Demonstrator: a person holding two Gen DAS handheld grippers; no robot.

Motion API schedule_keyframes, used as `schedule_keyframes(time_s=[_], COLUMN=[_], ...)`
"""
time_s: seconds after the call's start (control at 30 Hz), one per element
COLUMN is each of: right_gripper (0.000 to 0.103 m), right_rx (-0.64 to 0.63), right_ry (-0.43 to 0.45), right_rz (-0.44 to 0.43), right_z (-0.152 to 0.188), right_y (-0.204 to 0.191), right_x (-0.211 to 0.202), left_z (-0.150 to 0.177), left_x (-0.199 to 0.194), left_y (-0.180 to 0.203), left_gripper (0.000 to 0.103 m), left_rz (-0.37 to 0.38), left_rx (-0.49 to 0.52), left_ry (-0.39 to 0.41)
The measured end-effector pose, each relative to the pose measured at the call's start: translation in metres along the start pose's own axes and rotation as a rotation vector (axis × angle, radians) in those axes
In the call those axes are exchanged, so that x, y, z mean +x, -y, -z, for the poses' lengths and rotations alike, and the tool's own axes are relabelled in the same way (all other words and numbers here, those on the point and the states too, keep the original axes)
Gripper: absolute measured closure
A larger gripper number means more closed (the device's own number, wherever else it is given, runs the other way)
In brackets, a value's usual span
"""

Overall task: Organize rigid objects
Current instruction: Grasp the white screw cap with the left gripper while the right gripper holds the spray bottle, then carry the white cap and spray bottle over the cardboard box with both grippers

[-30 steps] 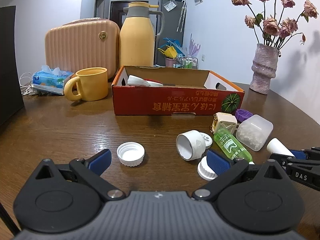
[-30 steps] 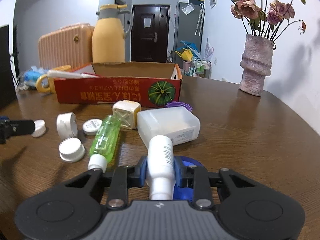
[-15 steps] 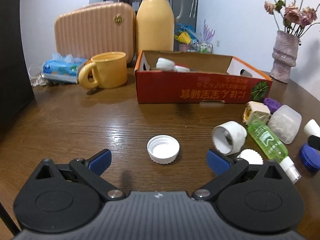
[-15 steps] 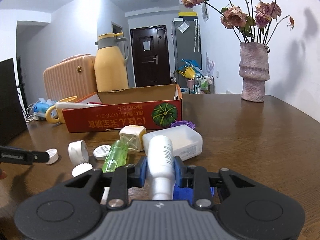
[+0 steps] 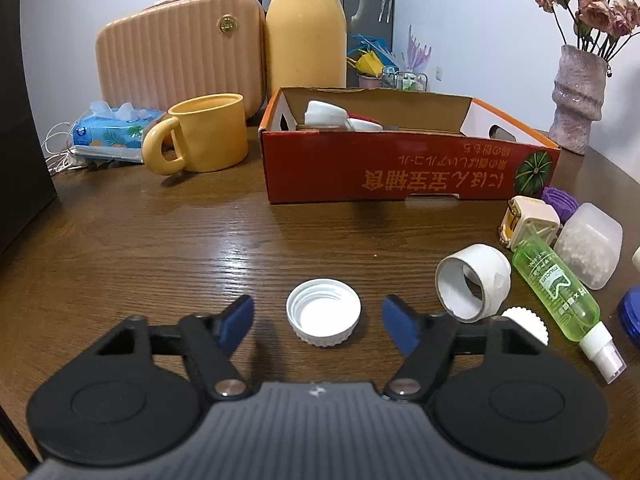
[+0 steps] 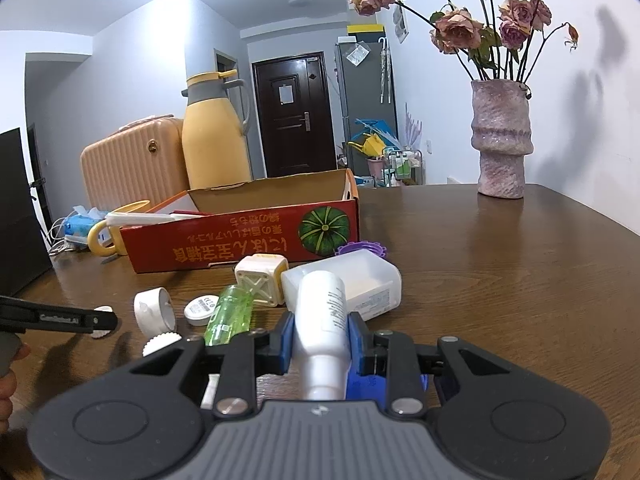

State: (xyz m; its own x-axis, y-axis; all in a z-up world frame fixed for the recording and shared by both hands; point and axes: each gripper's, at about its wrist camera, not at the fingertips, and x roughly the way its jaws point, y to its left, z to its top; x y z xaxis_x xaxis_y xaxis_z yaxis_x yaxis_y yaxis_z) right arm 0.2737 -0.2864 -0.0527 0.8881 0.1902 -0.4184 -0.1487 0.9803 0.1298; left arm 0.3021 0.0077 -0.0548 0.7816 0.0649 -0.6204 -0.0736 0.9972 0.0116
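A white screw cap lies open side up on the wooden table, between the fingers of my open left gripper. My right gripper is shut on a white bottle and holds it above the table. The red cardboard box stands behind, with white items inside. Loose on the table are a white ring, a green spray bottle, a cream cube, a clear tub, a purple lid and a blue lid.
A yellow mug, a tissue pack, a peach case and a yellow thermos stand at the back left. A vase of dried roses stands at the back right. A dark cabinet is at the left.
My left gripper has moved left and forward so the white cap now lies between its fingers. My right gripper has lifted the white bottle higher.
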Motion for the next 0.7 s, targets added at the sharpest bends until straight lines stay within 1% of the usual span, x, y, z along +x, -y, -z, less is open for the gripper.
schedule_keyframes(time_s=[0.1,0.13,0.17,0.27,0.37,0.53,0.63,0.7], right_gripper=[0.076,0.076,0.076,0.076,0.076,0.076,0.076,0.076], right_rx=[-0.001,-0.001,-0.001,-0.002,-0.002,-0.003,-0.009,-0.012], right_ry=[-0.001,-0.002,-0.003,-0.003,-0.003,-0.003,-0.001,-0.001], right_rz=[-0.004,-0.004,-0.005,-0.008,-0.012,-0.014,-0.016,-0.017], right_z=[0.000,0.000,0.000,0.001,0.000,0.001,0.000,0.000], right_y=[-0.001,-0.001,-0.002,-0.002,-0.003,-0.003,-0.004,-0.006], right_x=[0.000,0.001,0.001,0.001,0.000,0.000,0.000,0.000], left_z=[0.000,0.000,0.000,0.000,0.001,0.001,0.001,0.000], left_x=[0.003,0.004,0.006,0.007,0.003,-0.006,-0.012,-0.017], left_y=[-0.001,-0.002,-0.002,-0.003,-0.003,-0.003,-0.004,-0.004], left_gripper=[0.036,0.041,0.049,0.062,0.062,0.062,0.062,0.062], left_rz=[-0.012,-0.012,-0.011,-0.001,0.026,0.034,0.020,0.032], left_rx=[-0.009,-0.013,-0.016,-0.015,-0.017,-0.021,-0.022,-0.031], left_ry=[-0.004,-0.009,-0.014,-0.019,-0.010,0.032,0.057,0.075])
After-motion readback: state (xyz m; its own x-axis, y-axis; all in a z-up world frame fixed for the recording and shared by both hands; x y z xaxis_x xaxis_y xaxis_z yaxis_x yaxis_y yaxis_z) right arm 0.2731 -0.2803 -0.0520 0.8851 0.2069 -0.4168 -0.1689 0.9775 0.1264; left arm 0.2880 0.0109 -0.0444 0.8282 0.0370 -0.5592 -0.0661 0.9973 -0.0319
